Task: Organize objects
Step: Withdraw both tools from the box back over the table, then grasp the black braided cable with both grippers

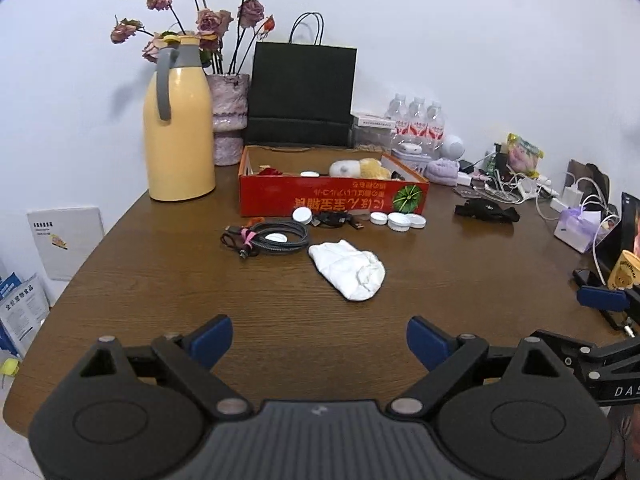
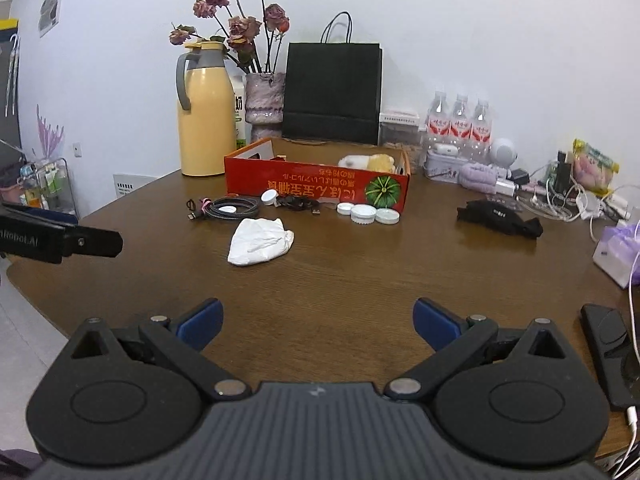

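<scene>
A red cardboard box (image 1: 334, 199) (image 2: 316, 189) sits mid-table, holding a plush toy (image 1: 360, 168) and a white cap. In front of it lie a crumpled white cloth (image 1: 348, 269) (image 2: 260, 241), a coiled grey cable (image 1: 272, 236) (image 2: 230, 206), a black cable (image 1: 336, 220) and several white round lids (image 1: 398, 221) (image 2: 368, 213). A black strap (image 1: 486, 211) (image 2: 500, 218) lies to the right. My left gripper (image 1: 320, 340) hangs open over bare table, well short of the cloth. My right gripper (image 2: 318, 320) is open too, nothing between its fingers.
Along the back wall stand a yellow thermos jug (image 1: 178, 128), a vase of dried roses (image 1: 230, 118), a black paper bag (image 1: 302, 96) and water bottles (image 1: 418, 120). Chargers and white cables (image 2: 568, 200) crowd the right side. A black device (image 2: 610, 352) lies at the near right edge.
</scene>
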Demonstrator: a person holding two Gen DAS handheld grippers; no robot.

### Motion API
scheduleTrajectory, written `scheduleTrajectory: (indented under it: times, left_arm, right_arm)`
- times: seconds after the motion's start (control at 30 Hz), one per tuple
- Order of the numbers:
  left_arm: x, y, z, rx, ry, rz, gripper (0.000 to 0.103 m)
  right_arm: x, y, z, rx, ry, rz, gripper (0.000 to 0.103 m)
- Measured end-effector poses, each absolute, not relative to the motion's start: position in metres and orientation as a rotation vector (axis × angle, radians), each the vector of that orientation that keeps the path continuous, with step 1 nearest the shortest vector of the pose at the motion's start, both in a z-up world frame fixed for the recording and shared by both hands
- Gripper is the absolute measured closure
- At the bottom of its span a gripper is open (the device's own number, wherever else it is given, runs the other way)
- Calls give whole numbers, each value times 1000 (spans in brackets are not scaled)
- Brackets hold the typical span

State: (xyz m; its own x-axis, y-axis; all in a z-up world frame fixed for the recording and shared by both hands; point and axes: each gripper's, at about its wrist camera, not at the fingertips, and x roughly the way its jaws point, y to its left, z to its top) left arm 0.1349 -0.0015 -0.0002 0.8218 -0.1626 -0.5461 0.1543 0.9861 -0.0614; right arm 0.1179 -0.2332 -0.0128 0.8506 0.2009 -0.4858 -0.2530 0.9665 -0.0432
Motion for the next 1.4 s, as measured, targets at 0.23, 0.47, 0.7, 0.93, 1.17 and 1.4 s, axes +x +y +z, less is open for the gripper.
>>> scheduleTrajectory:
  times: [0.23, 0.47, 0.7, 0.93, 1.17, 1.4]
  left_arm:
    - [150, 3, -15, -10, 609, -165, 9]
    - [203, 13, -33, -109, 648, -101, 9]
    - [281, 12, -41, -76, 580, -80, 7]
    - [344, 14, -60, -54, 601, -72, 7]
    - [359, 20, -66, -44, 611, -148, 8]
    - [366, 24, -69, -7, 609, -249, 15]
  right_arm:
    - [134, -223, -28, -121, 544, 240, 0]
    - [174, -220, -32, -67, 550, 224, 0]
    - [241, -214, -25, -100, 500, 201, 0]
    - [324, -191, -25, -29, 536, 354, 9]
    - [382, -155, -39, 43, 626, 499, 34]
    - [423, -115, -57, 45, 714, 550, 60]
